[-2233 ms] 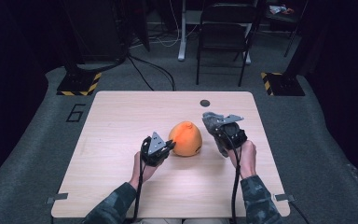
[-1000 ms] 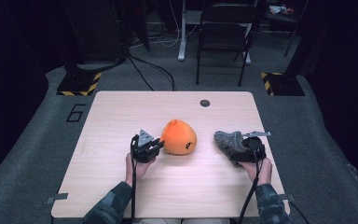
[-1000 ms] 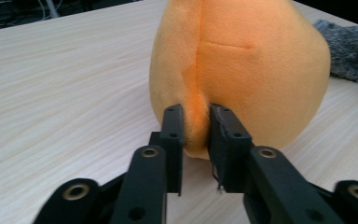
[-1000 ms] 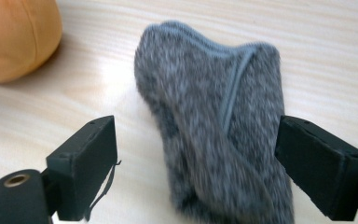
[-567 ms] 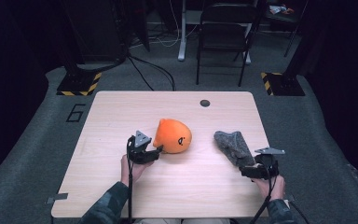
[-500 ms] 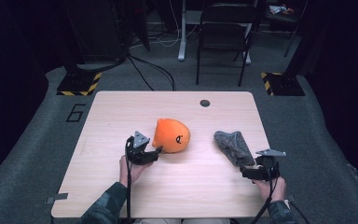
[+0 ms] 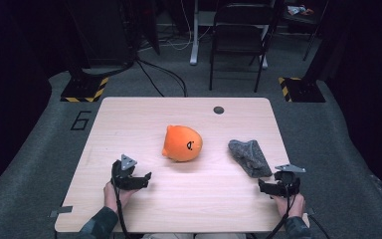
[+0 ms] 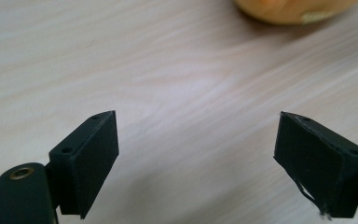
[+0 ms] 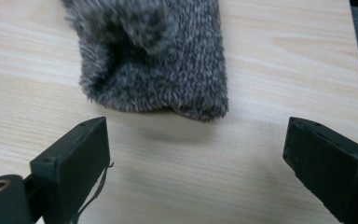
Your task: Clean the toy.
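Holding both tools low over the table point(image 7: 129, 114), I have nothing in either one. My left gripper point(image 7: 138, 180) sits toward seven o'clock from the orange plush toy point(image 7: 181, 143), well apart from it; its jaws have just been opening and now stand wide over bare wood, with the toy's edge point(image 8: 293, 9) far ahead in the left gripper view. My right gripper point(image 7: 273, 186) rests near five o'clock on the table, jaws spread wide and empty, just short of the grey knitted sleeve point(image 7: 248, 157), whose open end point(image 9: 158, 70) lies flat and slack with nothing visible inside. Compared with a second ago, the toy lies free on its side, my left gripper has drawn back off it, and my right gripper has pulled away from the sleeve.
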A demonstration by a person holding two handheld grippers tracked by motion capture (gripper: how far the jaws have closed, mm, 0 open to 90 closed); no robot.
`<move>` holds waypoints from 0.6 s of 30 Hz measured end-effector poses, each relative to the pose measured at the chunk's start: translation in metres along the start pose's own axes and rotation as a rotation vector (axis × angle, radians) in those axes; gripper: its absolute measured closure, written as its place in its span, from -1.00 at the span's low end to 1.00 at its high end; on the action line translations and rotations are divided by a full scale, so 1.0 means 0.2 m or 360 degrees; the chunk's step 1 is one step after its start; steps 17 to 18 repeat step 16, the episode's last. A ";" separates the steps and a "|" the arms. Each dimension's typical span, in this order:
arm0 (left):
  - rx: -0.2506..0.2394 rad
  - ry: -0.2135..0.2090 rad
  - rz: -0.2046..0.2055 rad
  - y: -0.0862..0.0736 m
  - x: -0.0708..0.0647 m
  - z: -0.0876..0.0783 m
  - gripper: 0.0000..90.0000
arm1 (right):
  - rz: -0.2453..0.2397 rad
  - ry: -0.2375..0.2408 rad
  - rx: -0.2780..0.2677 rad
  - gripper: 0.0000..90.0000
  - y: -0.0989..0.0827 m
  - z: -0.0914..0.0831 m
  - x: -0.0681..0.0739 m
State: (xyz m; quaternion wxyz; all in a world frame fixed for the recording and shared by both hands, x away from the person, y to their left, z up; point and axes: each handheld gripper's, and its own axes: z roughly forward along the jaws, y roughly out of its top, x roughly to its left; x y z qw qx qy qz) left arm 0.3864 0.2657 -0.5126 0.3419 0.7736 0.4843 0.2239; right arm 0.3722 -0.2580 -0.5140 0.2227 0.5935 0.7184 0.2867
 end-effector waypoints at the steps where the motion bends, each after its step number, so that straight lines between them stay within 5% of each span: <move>1: 0.0036 0.0019 0.0012 -0.02 0.01 0.00 -0.74 | 0.0001 0.0003 0.0021 -0.87 0.00 0.01 0.00; 5: 0.0178 -0.0011 0.0019 -0.05 0.04 0.03 -0.90 | -0.0020 -0.0017 0.0040 -0.89 -0.02 0.03 0.00; 18: 0.0103 -0.0028 0.0022 -0.07 0.06 0.05 -1.00 | -0.0015 -0.0011 -0.0053 -1.00 -0.06 0.04 -0.01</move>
